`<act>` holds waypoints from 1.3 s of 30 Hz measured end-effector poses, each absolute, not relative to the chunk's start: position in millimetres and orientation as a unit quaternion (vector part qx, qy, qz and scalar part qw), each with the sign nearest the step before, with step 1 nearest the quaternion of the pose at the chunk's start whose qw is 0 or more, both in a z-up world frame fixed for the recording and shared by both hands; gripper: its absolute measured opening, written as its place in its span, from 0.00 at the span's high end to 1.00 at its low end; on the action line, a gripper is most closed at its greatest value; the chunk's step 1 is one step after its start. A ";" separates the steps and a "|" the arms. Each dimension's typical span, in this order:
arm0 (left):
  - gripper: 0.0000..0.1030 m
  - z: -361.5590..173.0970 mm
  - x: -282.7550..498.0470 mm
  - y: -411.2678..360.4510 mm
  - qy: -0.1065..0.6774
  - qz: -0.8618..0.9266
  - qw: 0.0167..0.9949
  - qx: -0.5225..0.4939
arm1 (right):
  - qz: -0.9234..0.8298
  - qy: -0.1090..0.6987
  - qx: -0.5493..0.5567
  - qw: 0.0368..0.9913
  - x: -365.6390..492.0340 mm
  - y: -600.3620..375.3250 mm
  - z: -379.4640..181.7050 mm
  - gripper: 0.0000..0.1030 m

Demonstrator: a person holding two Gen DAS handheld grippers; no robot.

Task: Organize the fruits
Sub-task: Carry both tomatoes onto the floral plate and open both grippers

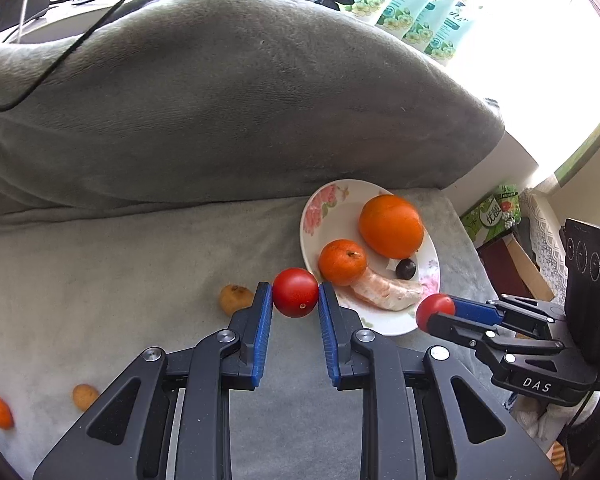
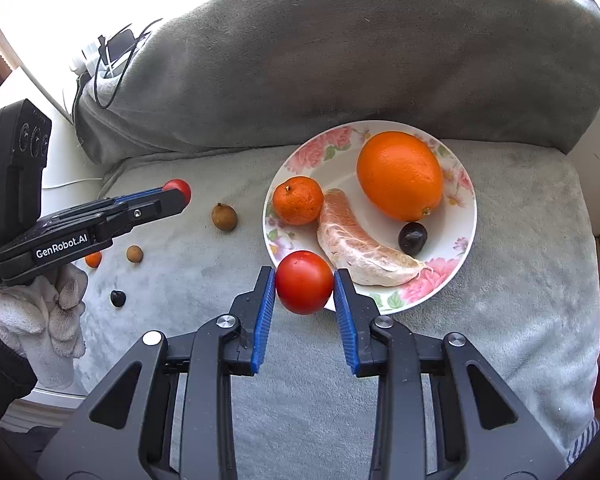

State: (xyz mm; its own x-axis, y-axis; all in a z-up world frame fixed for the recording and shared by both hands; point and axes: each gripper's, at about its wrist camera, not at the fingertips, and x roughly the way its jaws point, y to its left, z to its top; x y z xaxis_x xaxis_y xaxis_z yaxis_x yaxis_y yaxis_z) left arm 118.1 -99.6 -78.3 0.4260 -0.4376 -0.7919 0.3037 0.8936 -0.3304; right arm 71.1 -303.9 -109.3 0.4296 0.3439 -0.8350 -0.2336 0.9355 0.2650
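Grey plush cushion [image 2: 380,60]: fills the upper half of both views, behind the seat.
Grey fleece seat [image 2: 520,260]: carries the plate and the loose fruit; it is a sofa-like surface, not a worktop.
White floral china plate [image 2: 466,216]: centre right in the right wrist view, lower right of centre in the left wrist view; holds a large round orange [image 2: 400,174], a small mandarin [image 2: 298,200], a peeled pinkish citrus segment [image 2: 360,250] and a dark plum-like fruit [image 2: 412,238].
Right gripper [image 2: 304,294]: narrowed onto a smooth red tomato [image 2: 304,282], held over the plate's near rim, bottom centre of its own view.
Left gripper [image 1: 295,300]: narrowed onto a second red tomato [image 1: 295,292], just left of the plate's rim [image 1: 380,326] in its own view.
Key relation: the plate lies ahead and to the right of the left gripper; the right gripper is nearer and probably releases first, into the free patch near the rim.
Tomatoes: round, glossy, firm-looking; likely to roll once freed.
Loose fruit: two brown longan-like balls [image 2: 224,217], [image 2: 134,254], a small orange piece [image 2: 93,259] and a dark fruit [image 2: 117,298] lie at middle left of the right wrist view, well apart from the plate.
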 end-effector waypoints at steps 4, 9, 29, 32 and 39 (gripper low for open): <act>0.79 -76.3 128.7 -115.6 0.487 -0.233 0.840 -0.057 | 0.163 0.502 0.058 0.847 75.3 -310.7 -107.1 0.70; 0.79 -75.5 139.8 -132.8 0.487 -0.244 0.837 -0.047 | 0.155 0.499 0.059 0.850 81.6 -316.5 -106.5 0.70; 0.79 -84.4 159.1 -172.7 0.502 -0.261 0.824 -0.028 | 0.146 0.504 0.052 0.850 94.4 -321.3 -111.8 0.69; 0.78 -83.4 160.2 -173.5 0.502 -0.259 0.825 -0.028 | 0.144 0.507 0.052 0.849 95.1 -320.9 -112.8 0.69; 0.60 -80.8 160.1 -173.7 0.502 -0.252 0.827 -0.024 | 0.139 0.503 0.050 0.851 93.6 -320.7 -113.7 0.57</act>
